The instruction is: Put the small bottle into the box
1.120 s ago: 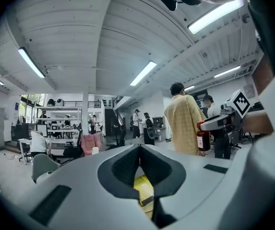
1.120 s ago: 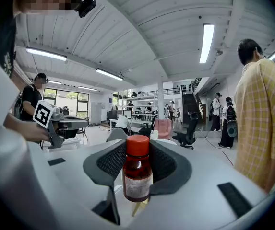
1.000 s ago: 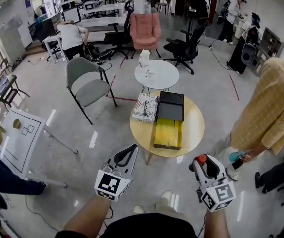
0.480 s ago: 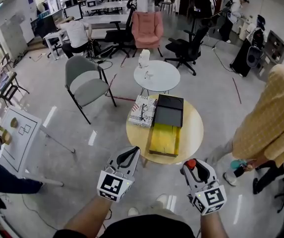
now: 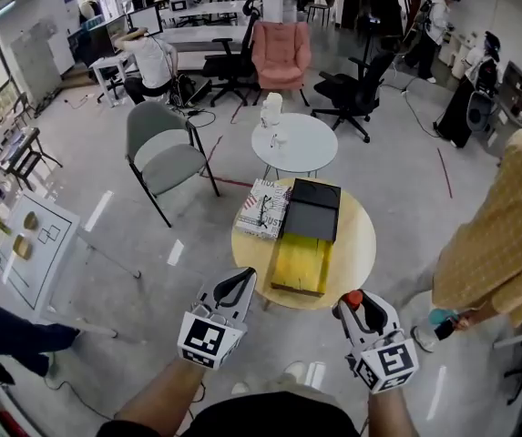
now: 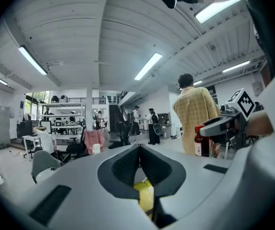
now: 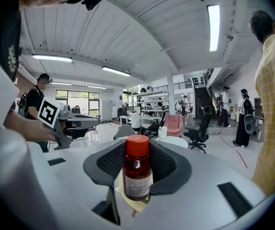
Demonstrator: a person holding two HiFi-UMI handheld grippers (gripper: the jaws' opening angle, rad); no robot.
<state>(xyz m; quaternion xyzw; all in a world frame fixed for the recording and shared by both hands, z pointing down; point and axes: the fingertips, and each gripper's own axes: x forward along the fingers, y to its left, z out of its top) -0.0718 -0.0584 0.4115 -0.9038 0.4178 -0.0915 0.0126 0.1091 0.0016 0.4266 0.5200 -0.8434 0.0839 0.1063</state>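
**Operator:** Report the right gripper.

**Technician:** The right gripper [image 7: 137, 163] is clamped on the small bottle [image 7: 137, 175]. The bottle stands upright between the two dark pads, red cap uppermost and label facing the camera. Both pads press on its sides.

**Operator:** Location of the bottle relative to the box?

**Technician:** In the head view the bottle is held off the near edge of the round wooden table [image 5: 357, 244], on its right side. The yellow box [image 5: 301, 264] lies on that table, near its middle. The bottle is close to the box but apart from it, and outside it.

**Operator:** Report the left gripper.

**Technician:** The left gripper [image 6: 139, 161] has its jaws drawn together, with the tips meeting and nothing between them. It is to the left of the right gripper, just off the near left edge of the table.

**Operator:** Other items on the table?

**Technician:** A black box [image 5: 312, 209] touches the far end of the yellow box. A printed book [image 5: 264, 208] lies just to the left of the black box. A person in a yellow shirt [image 5: 506, 237] stands to the right of the table.
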